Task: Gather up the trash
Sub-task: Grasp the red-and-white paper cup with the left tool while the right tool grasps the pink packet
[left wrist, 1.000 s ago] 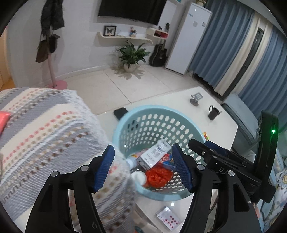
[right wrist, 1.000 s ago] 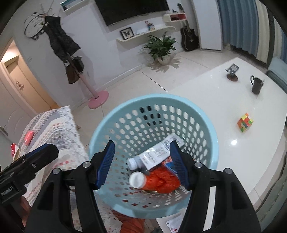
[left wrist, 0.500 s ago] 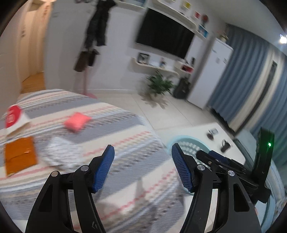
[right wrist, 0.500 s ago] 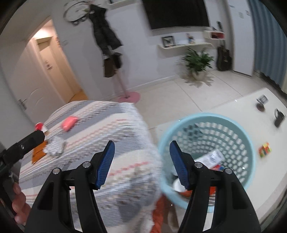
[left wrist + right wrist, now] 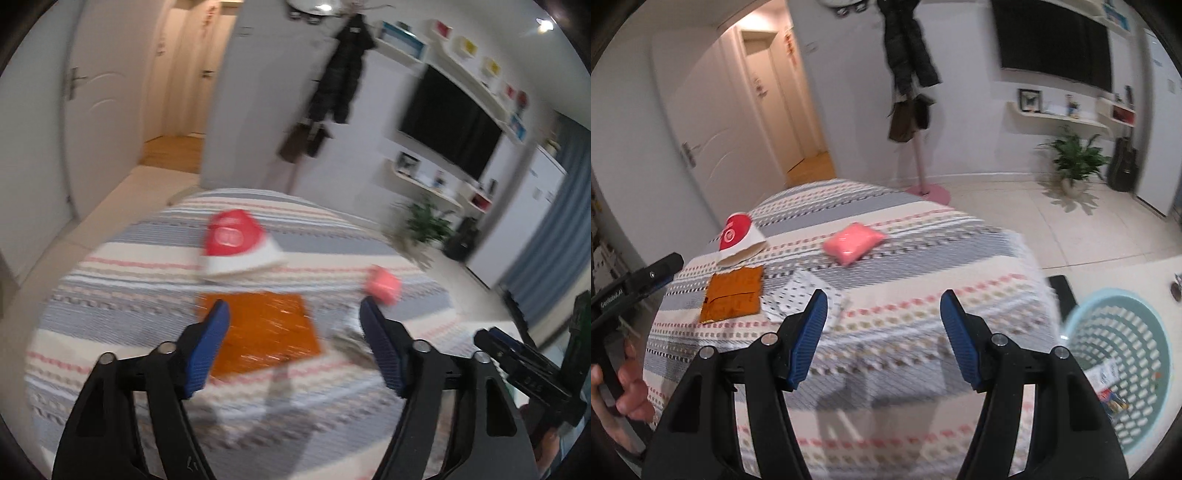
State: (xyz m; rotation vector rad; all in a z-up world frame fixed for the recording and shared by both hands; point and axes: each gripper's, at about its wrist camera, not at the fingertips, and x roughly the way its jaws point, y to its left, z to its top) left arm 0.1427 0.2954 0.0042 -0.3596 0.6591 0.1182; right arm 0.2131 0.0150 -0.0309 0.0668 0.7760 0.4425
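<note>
From the left wrist camera, the left gripper (image 5: 293,347) is hanging over the striped bedspread (image 5: 110,295) with its jaws wide and nothing between them; they've just been opening further, which I'm guessing is prep for a grab. It's pointing down at the orange wrapper (image 5: 266,332) lying flat, with the red-and-white paper cup (image 5: 236,247) tipped on its side just beyond and a pink packet (image 5: 382,288) off to the right, all pretty blurry. The right gripper is poking into the corner of this view. From the right wrist camera, the right gripper (image 5: 881,339) is sitting open at a middling width, empty too, aiming at the same spread, where a crumpled spotted white paper (image 5: 798,295) is lying just past its left finger, near the orange wrapper (image 5: 733,295), with the cup (image 5: 737,236) behind and the pink packet (image 5: 855,242) further up. The pale blue basket (image 5: 1123,369) is parked on the white table (image 5: 1108,269) right beside the bed, already holding some rubbish, so it's probably placed there to keep the carry short.
</note>
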